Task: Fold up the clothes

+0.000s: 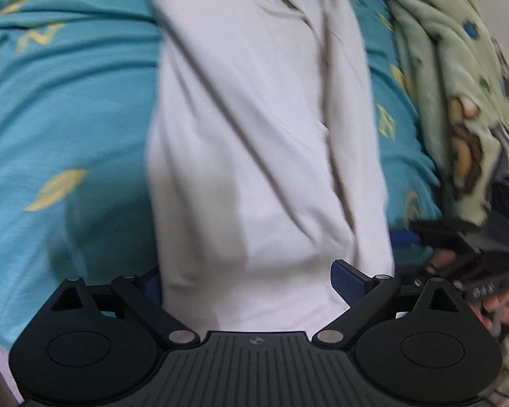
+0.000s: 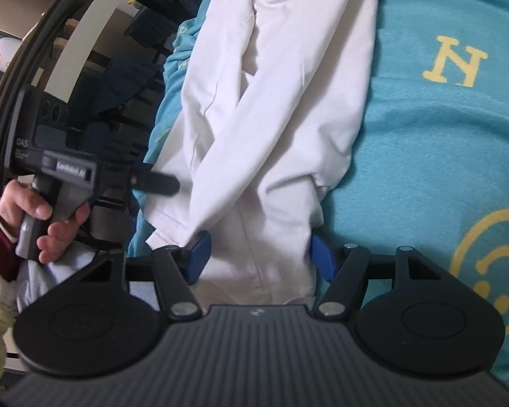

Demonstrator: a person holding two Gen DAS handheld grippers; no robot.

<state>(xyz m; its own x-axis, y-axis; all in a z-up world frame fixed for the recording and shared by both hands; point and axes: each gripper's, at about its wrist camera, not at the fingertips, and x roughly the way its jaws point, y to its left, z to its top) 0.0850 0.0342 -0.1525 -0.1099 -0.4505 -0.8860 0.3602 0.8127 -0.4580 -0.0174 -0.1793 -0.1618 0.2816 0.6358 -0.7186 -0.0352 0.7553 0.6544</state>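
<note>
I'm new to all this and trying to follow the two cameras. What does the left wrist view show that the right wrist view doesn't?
Only the left wrist view shows the green fleece blanket along the bed's edge. Only the right wrist view shows the dark furniture beside the bed and a hand gripping the other gripper's handle. Both show the white garment on the teal bedsheet, its end lying between open gripper fingers: left gripper, right gripper.

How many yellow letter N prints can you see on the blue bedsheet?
1 in each view, maybe the same print: left of the white garment in the left wrist view, right of it in the right wrist view. Others may be hidden.
</note>
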